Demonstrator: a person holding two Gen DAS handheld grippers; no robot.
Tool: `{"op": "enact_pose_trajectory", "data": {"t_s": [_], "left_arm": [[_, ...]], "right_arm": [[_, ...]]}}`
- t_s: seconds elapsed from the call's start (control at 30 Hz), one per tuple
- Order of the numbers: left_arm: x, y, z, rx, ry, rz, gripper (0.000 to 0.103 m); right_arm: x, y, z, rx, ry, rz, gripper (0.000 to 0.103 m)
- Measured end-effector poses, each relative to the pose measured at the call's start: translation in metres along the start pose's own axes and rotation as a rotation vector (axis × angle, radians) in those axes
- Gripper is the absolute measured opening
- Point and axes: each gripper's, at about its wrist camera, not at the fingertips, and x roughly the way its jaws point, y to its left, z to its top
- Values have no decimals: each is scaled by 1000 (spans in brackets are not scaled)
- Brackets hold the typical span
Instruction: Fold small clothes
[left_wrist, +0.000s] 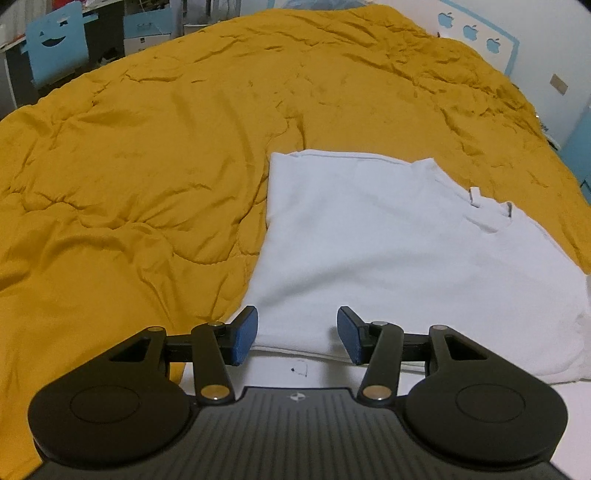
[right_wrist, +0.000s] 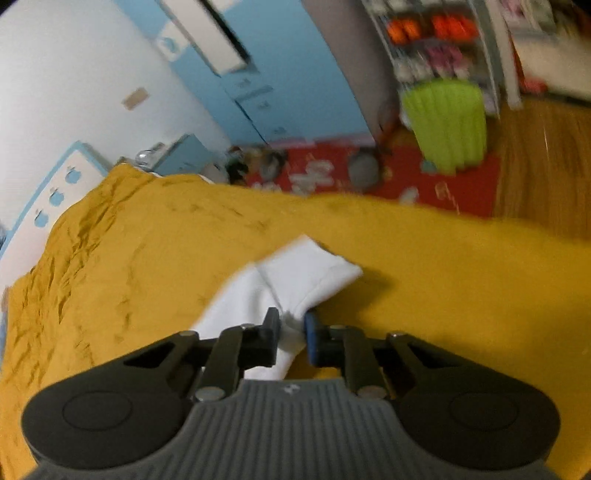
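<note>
White T-shirt is the garment in hand, and it lies on the mustard-yellow quilt that covers the bed, toward the near edge on the side closer to the white wall. In the left wrist view its body is spread fairly flat, with one straight edge facing the open stretch of quilt and the neck opening with a small tag showing near the far side. The near hem seems to be doubled over on itself, though whether that is a deliberate fold cannot be told.

The left tongs stand open, their blue pads apart and empty, poised just above the near edge of the shirt. The right tongs are closed on a bunch of the white cloth, gripping what looks like a sleeve or corner, which rises off the quilt and points away toward the side edge of the bed; this view is blurred, so the exact part is uncertain.

Judged from this, the folding is at an early stage: one side is being brought over, and the other side and the lengthwise folds are not yet done.

Beyond the bed, a lime-green ribbed bin stands on the floor by a red play mat; its contents cannot be seen.
</note>
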Motion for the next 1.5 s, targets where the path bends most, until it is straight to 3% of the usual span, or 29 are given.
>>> {"op": "enact_pose_trajectory", "data": {"t_s": [0.17, 0.3, 0.4, 0.63, 0.77, 0.9, 1.1, 1.17, 1.2, 1.3, 1.37, 1.5], "left_arm": [[-12, 6, 0, 16, -21, -29, 59], [-23, 13, 1, 26, -38, -55, 59], [-31, 15, 2, 48, -55, -72, 59], [-48, 32, 8, 28, -91, -125, 59], [-52, 45, 12, 2, -102, -149, 59], [-52, 57, 14, -20, -108, -164, 59], [-53, 79, 12, -98, -110, -236, 59], [-52, 86, 12, -123, -111, -273, 59], [-51, 89, 12, -133, -115, -292, 59], [-47, 94, 14, -171, -115, -344, 59], [-41, 97, 15, -206, -103, -393, 61], [-25, 91, 18, -236, -73, -449, 64]], "right_arm": [[-67, 81, 4, -135, -78, 150, 7], [-142, 178, -3, -278, -171, 314, 6], [-188, 246, -22, -375, -189, 433, 6], [-250, 382, -117, -498, -137, 631, 6], [-251, 434, -202, -564, -76, 661, 6], [-231, 469, -308, -644, 5, 640, 6], [-194, 481, -456, -747, 257, 609, 0], [-179, 478, -485, -762, 338, 610, 1], [-170, 477, -499, -761, 393, 607, 1], [-153, 465, -512, -718, 524, 662, 16], [-148, 458, -514, -671, 588, 717, 38], [-149, 446, -500, -616, 615, 777, 43]]}}
